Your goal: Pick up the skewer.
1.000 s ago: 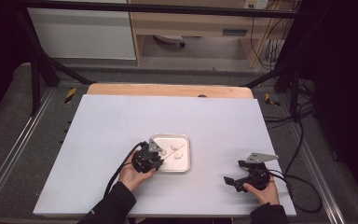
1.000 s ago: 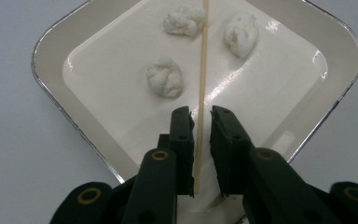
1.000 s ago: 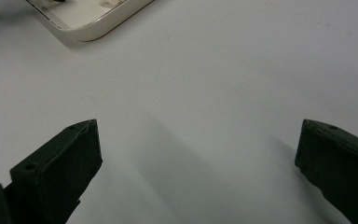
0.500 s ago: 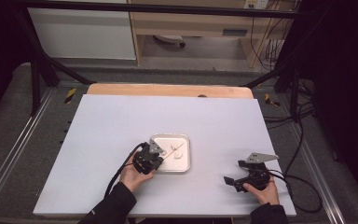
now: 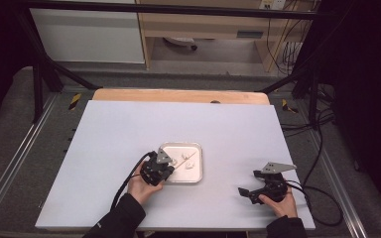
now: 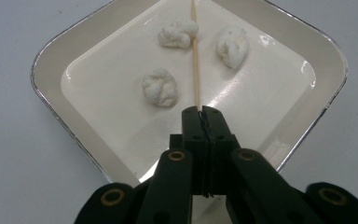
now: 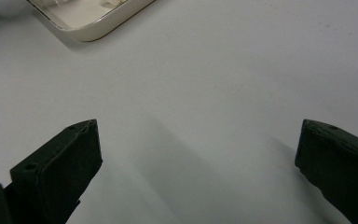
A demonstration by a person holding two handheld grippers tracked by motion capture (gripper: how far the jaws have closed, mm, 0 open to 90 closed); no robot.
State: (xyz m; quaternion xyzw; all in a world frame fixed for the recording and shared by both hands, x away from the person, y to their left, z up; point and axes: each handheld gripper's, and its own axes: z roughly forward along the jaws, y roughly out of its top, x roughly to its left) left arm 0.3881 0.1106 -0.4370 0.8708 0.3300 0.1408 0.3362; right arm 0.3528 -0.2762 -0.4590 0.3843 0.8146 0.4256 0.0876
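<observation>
The skewer (image 6: pixel 196 56) lies along the floor of the white tray (image 6: pixel 56 56), its near end pinched between the fingers (image 6: pixel 193 122) of the left gripper (image 6: pixel 201 111), which have just been closing and now meet on the thin stick; the far end runs up past a dough knot (image 6: pixel 177 33) on one side and another knot (image 6: pixel 233 45) on the other, with a third knot (image 6: pixel 159 87) just beside the shaft nearer the grip. In the high view the tray (image 5: pixel 199 148) sits near the middle of the table (image 5: pixel 114 134), the left gripper (image 5: pixel 167 166) at its near-left corner; the right gripper (image 5: pixel 245 192) rests well apart on the bare table, its fingers (image 7: pixel 70 149) wide apart and holding nothing. The step looks like lifting the skewer to spear the knots; a grip so close to the end lets the stick swing, so raise it slowly and keep it level; aim the tip at a knot's thick middle; the right gripper could steady the knot or the tray, since the tray may slide under a push.
</observation>
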